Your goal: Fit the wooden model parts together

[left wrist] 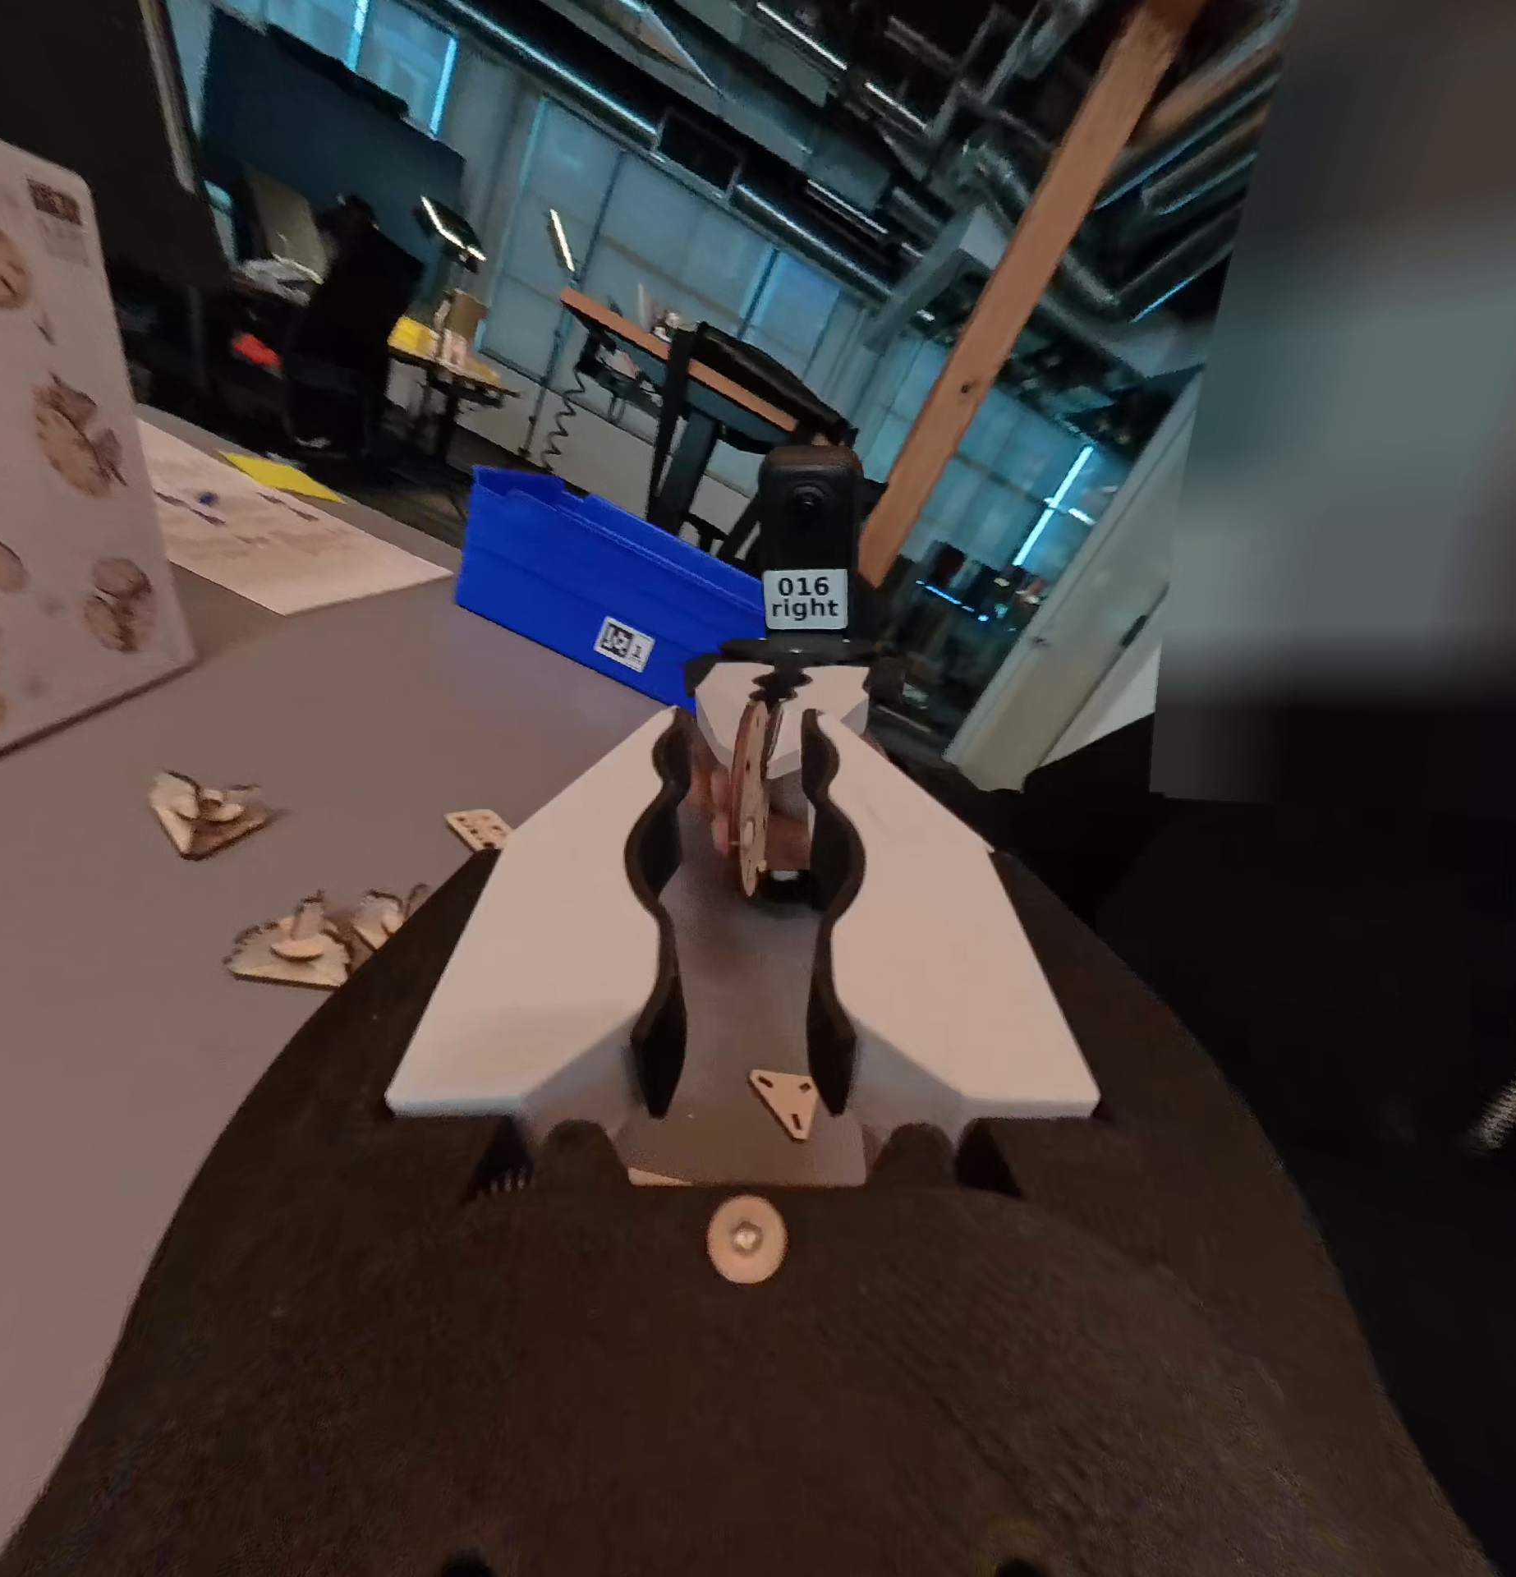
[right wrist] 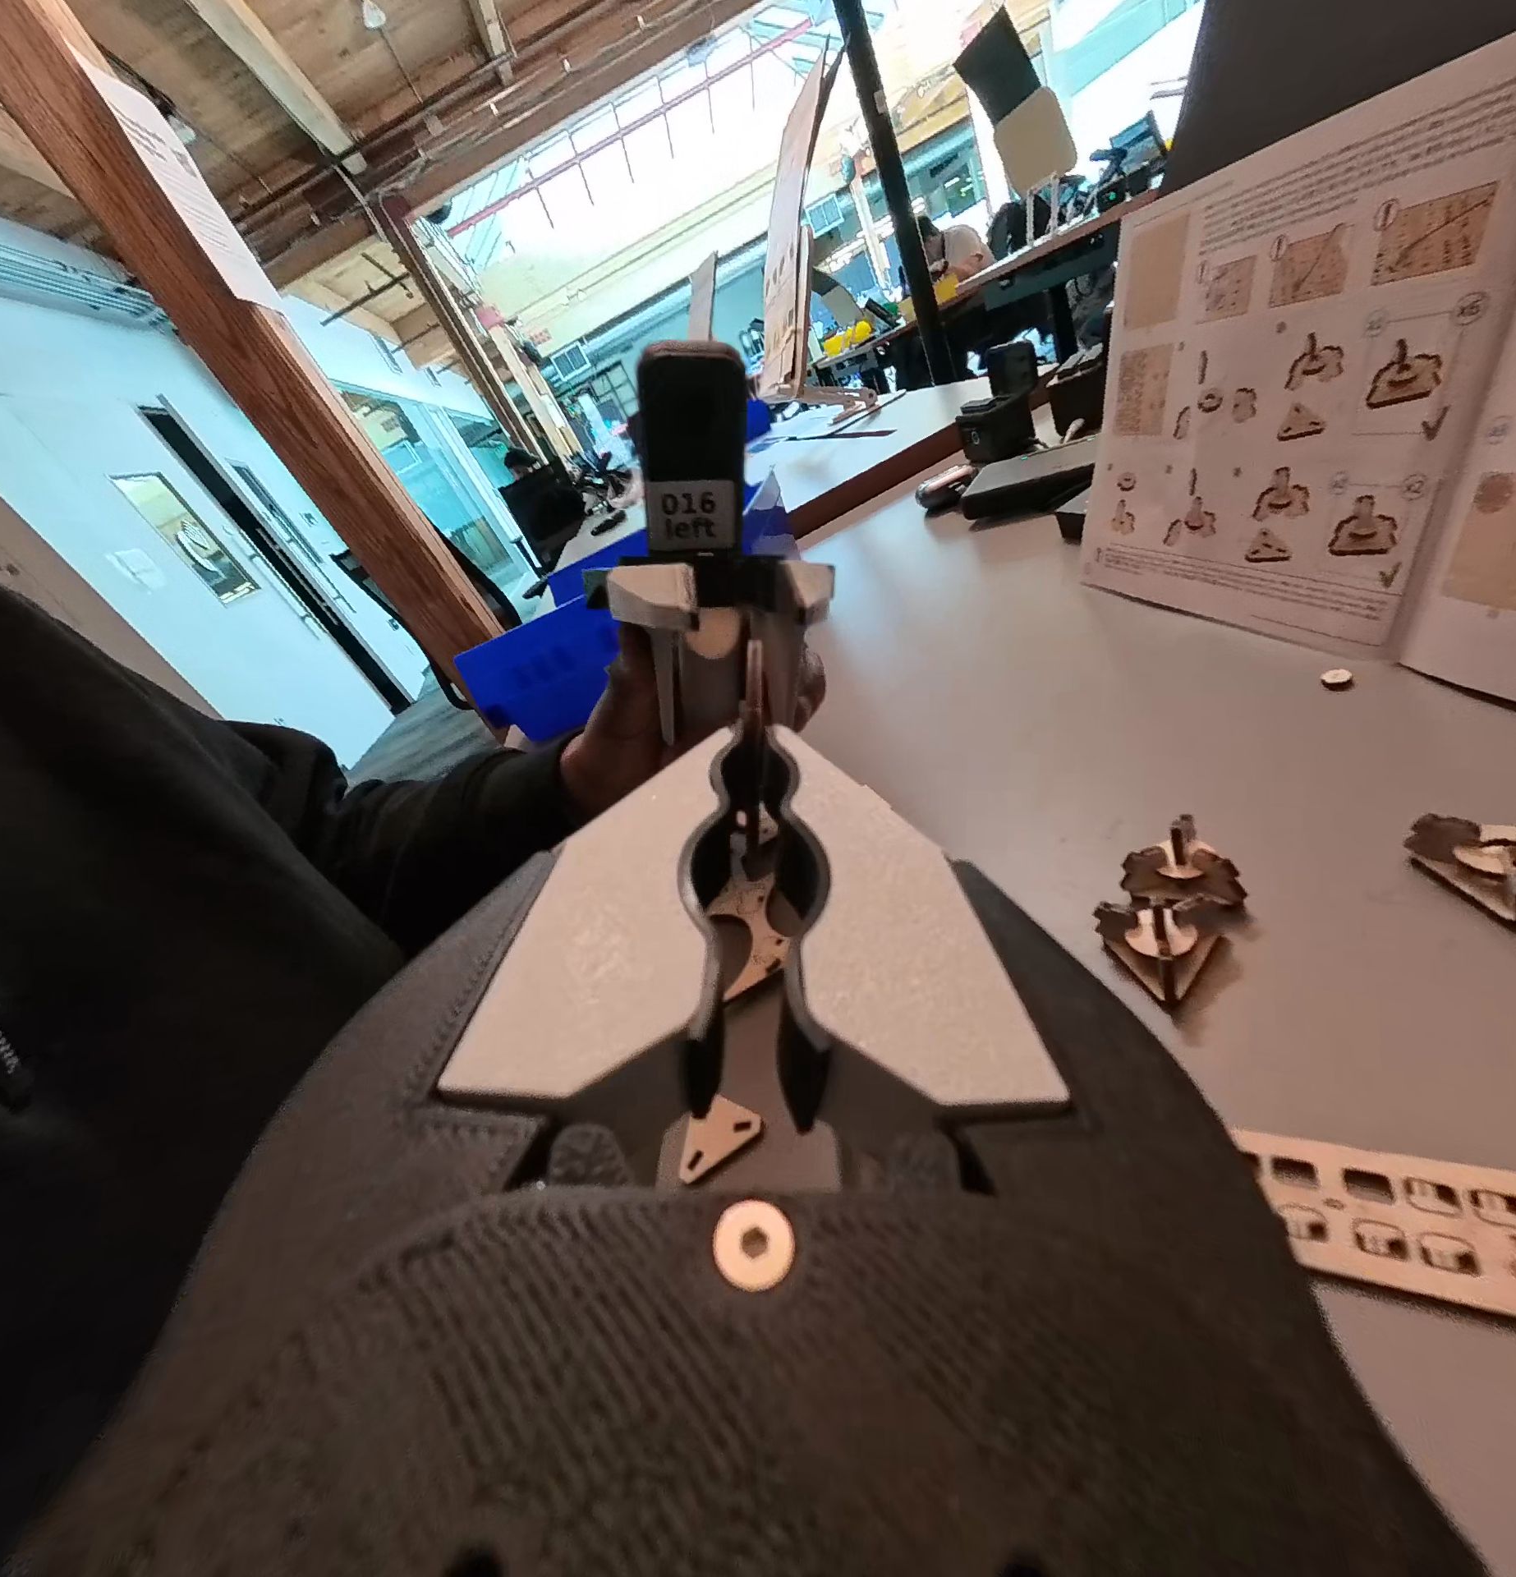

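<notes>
The right gripper [right wrist: 750,751] is clenched on a thin wooden disc piece [left wrist: 750,811] held upright on edge, while the left gripper [left wrist: 742,768] faces it tip to tip with its jaws released, the disc standing between its black pads [left wrist: 827,768] with a clear gap on each side. On the grey table [left wrist: 396,725] below lie a small wooden triangle [left wrist: 784,1101], several assembled wooden pieces [right wrist: 1173,922], a punched wooden sheet [right wrist: 1403,1220] and an open instruction booklet [right wrist: 1301,410]. Beyond stands a blue bin [left wrist: 584,580] whose contents cannot be seen.
</notes>
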{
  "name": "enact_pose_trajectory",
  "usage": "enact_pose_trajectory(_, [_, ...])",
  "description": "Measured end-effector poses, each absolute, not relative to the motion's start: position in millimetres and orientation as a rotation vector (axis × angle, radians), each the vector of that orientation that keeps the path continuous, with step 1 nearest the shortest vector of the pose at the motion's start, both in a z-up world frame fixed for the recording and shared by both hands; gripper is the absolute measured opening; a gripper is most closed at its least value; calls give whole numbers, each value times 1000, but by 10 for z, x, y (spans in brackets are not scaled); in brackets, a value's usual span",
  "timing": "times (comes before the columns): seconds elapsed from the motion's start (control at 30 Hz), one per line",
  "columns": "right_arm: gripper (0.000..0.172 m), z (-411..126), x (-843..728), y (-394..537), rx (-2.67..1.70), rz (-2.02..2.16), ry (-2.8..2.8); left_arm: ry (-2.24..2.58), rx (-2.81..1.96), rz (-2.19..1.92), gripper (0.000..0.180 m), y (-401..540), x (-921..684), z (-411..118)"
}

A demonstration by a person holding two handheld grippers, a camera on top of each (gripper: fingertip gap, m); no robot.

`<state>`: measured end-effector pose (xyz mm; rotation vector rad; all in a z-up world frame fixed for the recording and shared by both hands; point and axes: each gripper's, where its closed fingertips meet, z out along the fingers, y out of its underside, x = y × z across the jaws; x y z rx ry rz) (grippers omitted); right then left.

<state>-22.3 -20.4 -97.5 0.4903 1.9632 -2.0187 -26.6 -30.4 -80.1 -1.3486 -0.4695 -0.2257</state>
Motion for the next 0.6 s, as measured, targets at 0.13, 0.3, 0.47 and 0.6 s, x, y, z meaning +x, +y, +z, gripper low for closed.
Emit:
enact_pose_trajectory(0.13, [0, -928, -216, -194, 482, -2043, 1925, -465, -1348, -331, 18, -251, -212, -835])
enact_pose_trajectory(0.3, [0, -934, -178, -219, 462, -2039, 1919, -459, -1355, -332, 3, -233, -200, -845])
enact_pose_trajectory(0.47, [1, -927, -197, -218, 476, -2058, 1925, -453, -1363, -313, 0, -232, -194, -836])
enact_pose_trajectory(0.6, [13, -1002, -332, -181, 564, -2107, 2047, -512, -1314, -221, 1, -374, -332, -784])
